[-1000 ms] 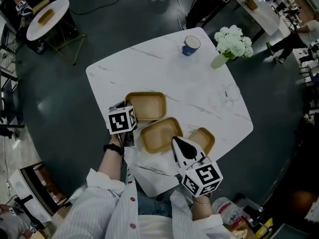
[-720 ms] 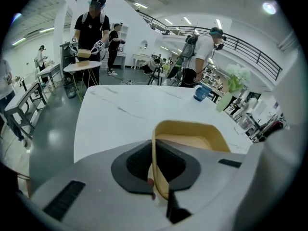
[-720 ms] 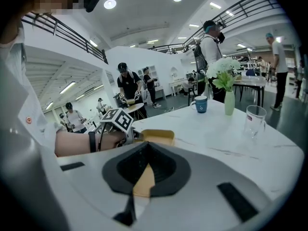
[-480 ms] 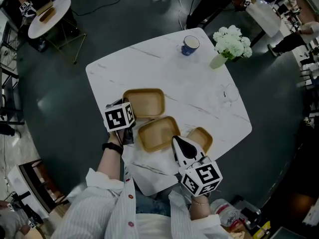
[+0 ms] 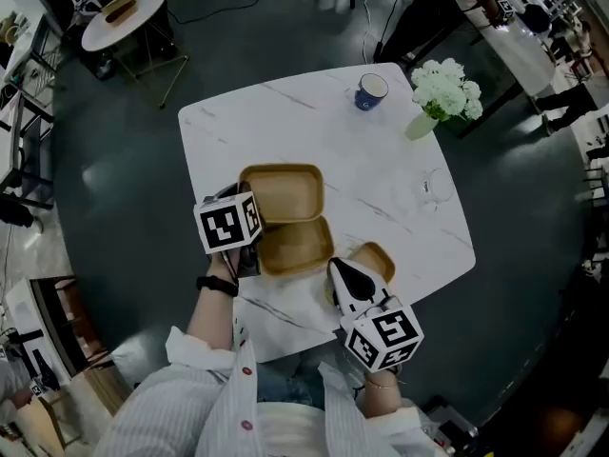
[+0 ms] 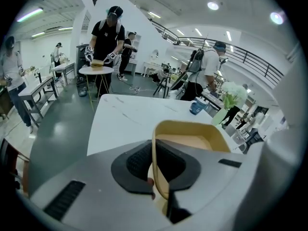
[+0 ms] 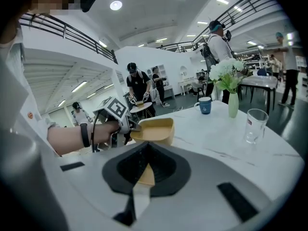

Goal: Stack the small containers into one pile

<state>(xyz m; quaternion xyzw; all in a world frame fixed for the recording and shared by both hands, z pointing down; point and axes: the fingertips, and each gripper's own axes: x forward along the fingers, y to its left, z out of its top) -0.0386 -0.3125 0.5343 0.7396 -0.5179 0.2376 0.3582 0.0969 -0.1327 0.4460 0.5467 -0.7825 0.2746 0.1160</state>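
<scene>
**Three tan containers: two gripped, none nested**

Head view: We are seeing three shallow tan containers with rounded corners, close together on the white marble table (image 5: 400, 160). The large container (image 5: 283, 190) is lying flat. The middle container (image 5: 297, 246) is overlapping the large one's near rim. The small container (image 5: 374, 258) is sitting near the middle one, to its right, and the right gripper (image 5: 338, 272) is covering its near-left corner. The marker cube is hiding the jaws of the left gripper (image 5: 252, 250).

Left gripper view: The left gripper (image 6: 161, 177) is clamping its jaws on the thin rim of the middle container (image 6: 190, 138). The gripper body is cutting off the container's near part.

Right gripper view: The right gripper (image 7: 144, 172) is pinching its jaws together on the small container (image 7: 147, 177), of which only a tan wedge is showing. Beyond it, the left gripper (image 7: 132, 127) is holding the middle container (image 7: 154, 129), which is appearing tilted and clear of the table top.
</scene>
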